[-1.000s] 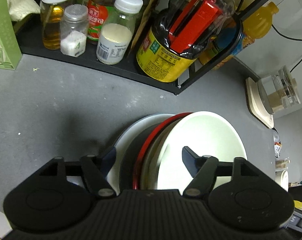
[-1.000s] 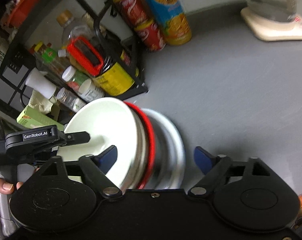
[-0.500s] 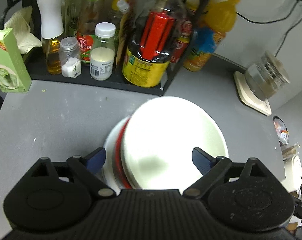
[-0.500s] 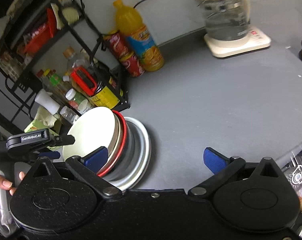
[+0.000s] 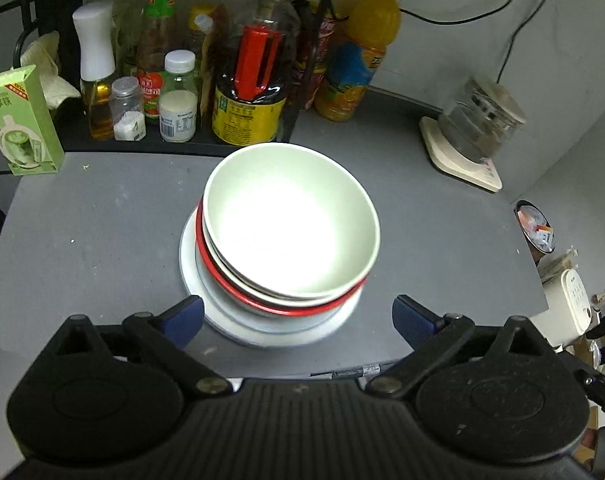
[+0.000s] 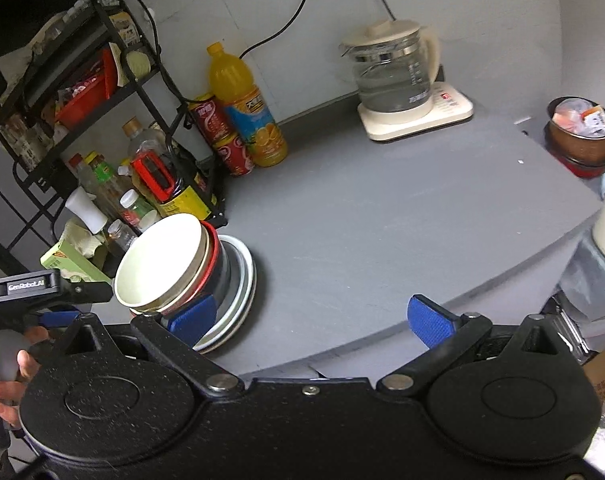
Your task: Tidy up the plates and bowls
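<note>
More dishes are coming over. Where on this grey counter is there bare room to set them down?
The widest bare patch lies between the stack of dishes, the kettle base and the counter's near edge. A smaller one lies left of the stack, before the green box. It is crowded along the bottle rack.

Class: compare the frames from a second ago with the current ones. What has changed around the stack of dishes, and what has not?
Both grippers backed away from the dish stack. The left gripper finished opening, nothing between its fingers; the right gripper stands wide open and empty. The stack, white bowl on top, stayed put on the counter.
</note>
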